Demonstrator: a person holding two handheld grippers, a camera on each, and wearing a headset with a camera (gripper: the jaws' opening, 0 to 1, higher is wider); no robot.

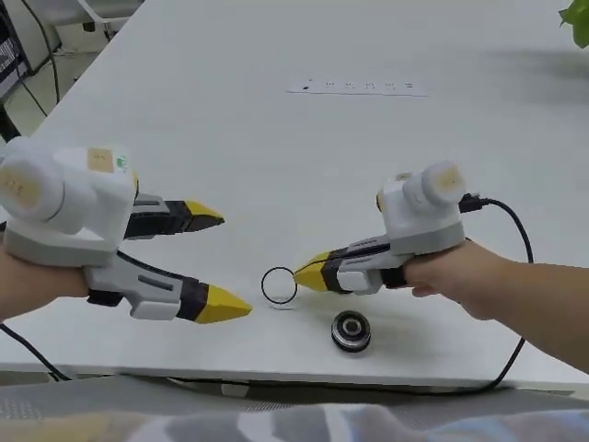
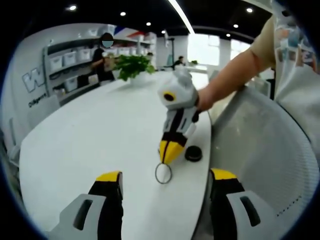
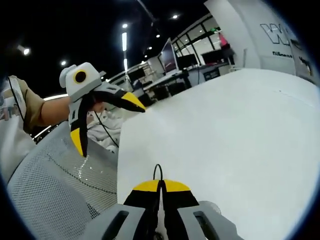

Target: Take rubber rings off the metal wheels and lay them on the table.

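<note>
Black rubber ring (image 1: 279,286) in the lower middle of the head view, pinched by its right-hand edge in the right gripper (image 1: 304,276). Closed on it, yellow tips pressed together with no gap in the right gripper view, a thin loop of ring projecting beyond them, edge-on. Extends leftward in the frame from those tips, toward the left gripper (image 1: 235,262). Hangs low over the white bench (image 1: 276,138), shadow just beneath; flat on the surface or tilted off it, not settled by these views. Appears free of the metal wheel (image 1: 351,330), resting on the bench just below and right of the ring in the frame, near the front edge, apart from it.

Left gripper: spread wide, holding nothing, at the left of the frame, near the ring but clear of it. In the left gripper view, ring straight ahead between the two jaws, right gripper beyond it at centre frame.

Nearer of the two: right gripper, with the ring in its grip. Judged step: laying down and letting go. Calls for no sideways travel, only a short descent and an opening of the jaws. Possible fault: ring sticking to one pad, or rolling toward the front edge.
</note>
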